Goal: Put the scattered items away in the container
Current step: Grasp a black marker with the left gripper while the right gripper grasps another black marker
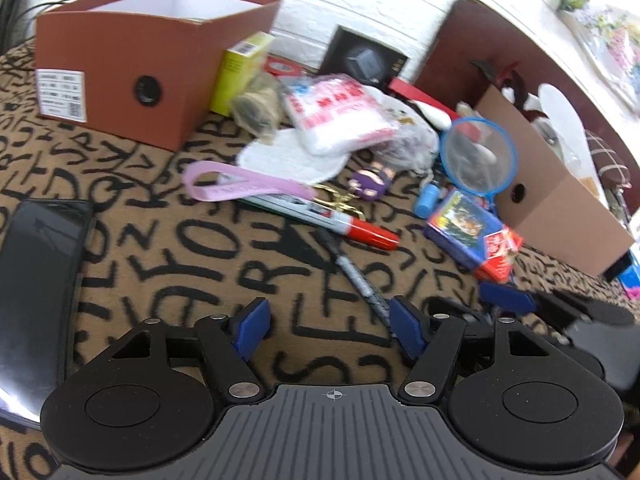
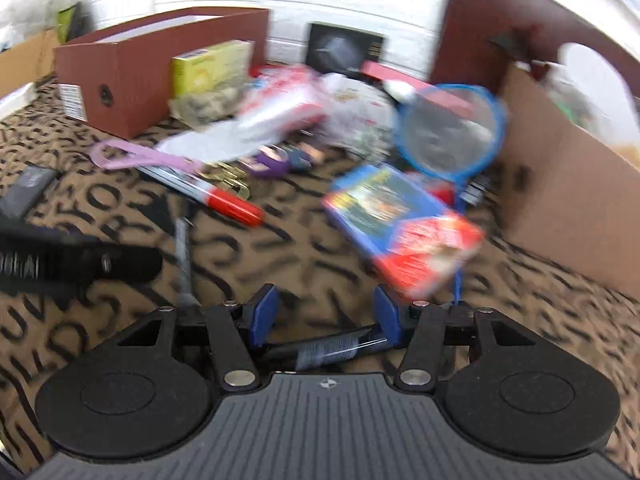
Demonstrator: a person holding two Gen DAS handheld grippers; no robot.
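While my left tongs hang open over the letter-printed cloth with nothing between their blue pads, a thin dark pen lies on the cloth just ahead of them, its near end by the right-side pad. My right tongs stand partly open; a dark marker lies crosswise low between the fingers, but the blur keeps me from telling whether the pads press on it. The brown box sits open-topped at the far left of the cloth, near the white wall. The clutter lies apart from it, to its right: a pink strap, a red-capped marker, a white packet with red print, a blue-rimmed sieve and a blue card pack. A cardboard box stands at the right. A dark phone lies at the near left.
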